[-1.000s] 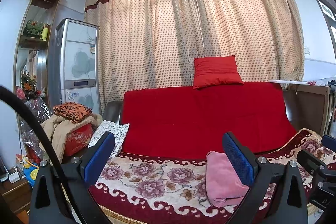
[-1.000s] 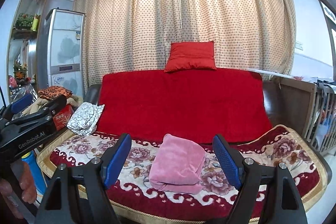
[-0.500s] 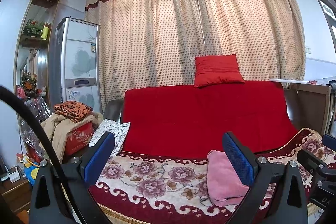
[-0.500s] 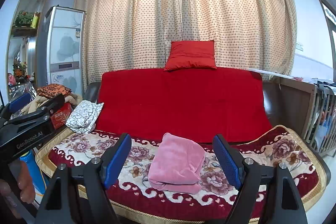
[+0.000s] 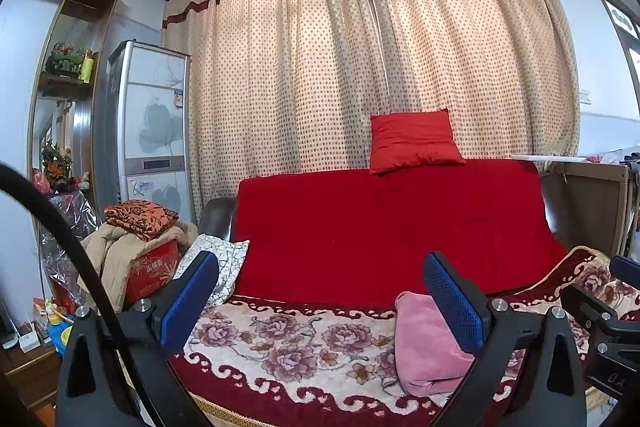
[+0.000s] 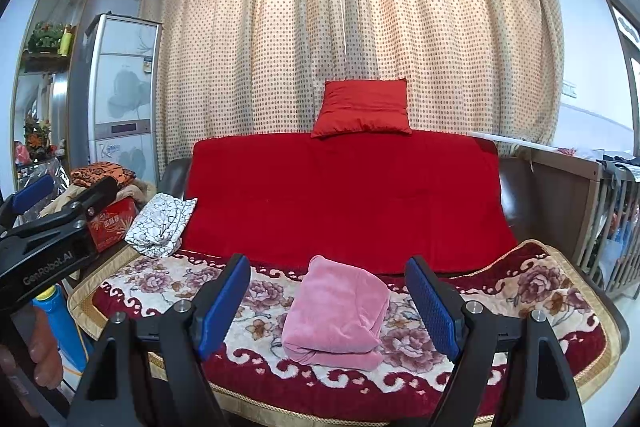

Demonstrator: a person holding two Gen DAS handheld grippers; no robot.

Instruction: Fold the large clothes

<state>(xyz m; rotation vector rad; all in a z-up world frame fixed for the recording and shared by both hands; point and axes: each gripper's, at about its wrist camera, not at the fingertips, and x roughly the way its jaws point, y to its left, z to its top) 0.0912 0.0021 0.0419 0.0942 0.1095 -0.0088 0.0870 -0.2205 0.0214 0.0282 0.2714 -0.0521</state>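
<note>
Hand-held gripper pair, left [image 5: 320, 301] and right [image 6: 328, 301], hovering spread and empty before folded pink garment [image 6: 338, 311], partly hiding it; "GenRobot.AI" showing.

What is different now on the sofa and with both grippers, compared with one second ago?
Almost nothing changed. Both cameras only drifted slightly. The left gripper and right gripper keep their jaws open and empty. The folded pink fleece garment lies in the same spot on the floral sofa cover, untouched.
</note>
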